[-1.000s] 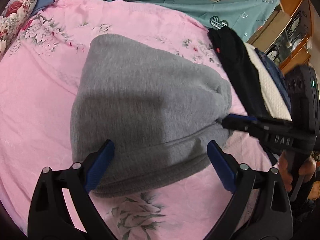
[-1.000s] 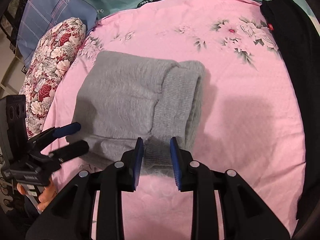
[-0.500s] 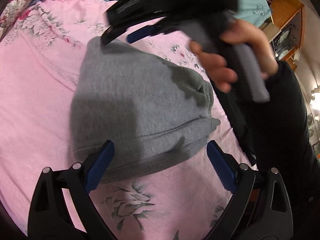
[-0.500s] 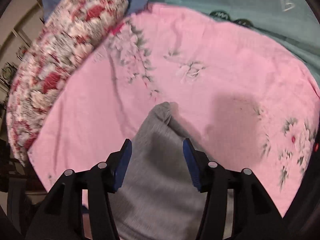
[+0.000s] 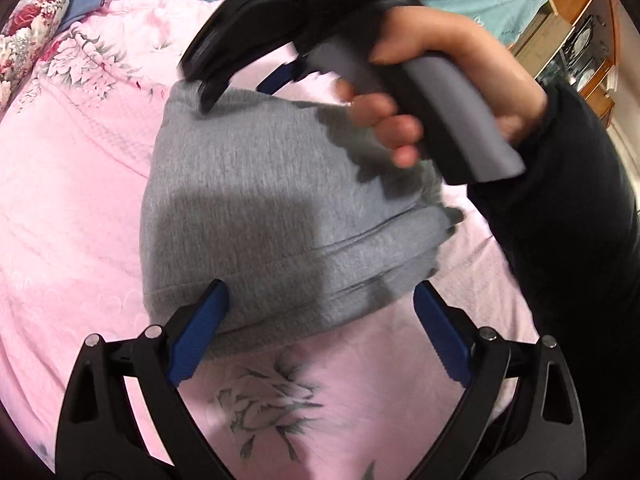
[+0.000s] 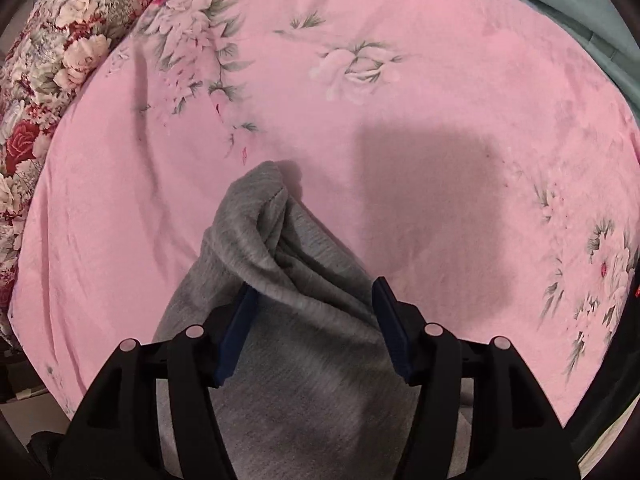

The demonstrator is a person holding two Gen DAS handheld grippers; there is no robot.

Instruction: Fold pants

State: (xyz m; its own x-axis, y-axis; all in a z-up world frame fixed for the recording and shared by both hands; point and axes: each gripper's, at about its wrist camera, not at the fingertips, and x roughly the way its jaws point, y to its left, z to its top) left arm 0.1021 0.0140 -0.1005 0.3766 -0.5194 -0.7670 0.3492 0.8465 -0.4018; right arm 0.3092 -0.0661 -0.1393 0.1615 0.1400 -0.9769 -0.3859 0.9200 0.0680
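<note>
Two grippers over the folded grey pants (image 5: 256,208) on the pink floral bedspread (image 5: 72,208), working from opposite edges.

Left gripper (image 5: 320,316): fingers spread wide and holding nothing, straddling the near folded hem, which lies directly ahead with its long edge running across the finger gap. Right gripper (image 6: 314,320): fingers parted with the far corner of the pants lying loosely between them, a rumpled ridge rising ahead toward the peak; no pinch is evident. In the left wrist view the right hand (image 5: 420,92) reaches across the bundle from the right, its tool tip at the far left corner. Judged next move: the right gripper, nearer the raised corner, would close on or flatten it.
</note>
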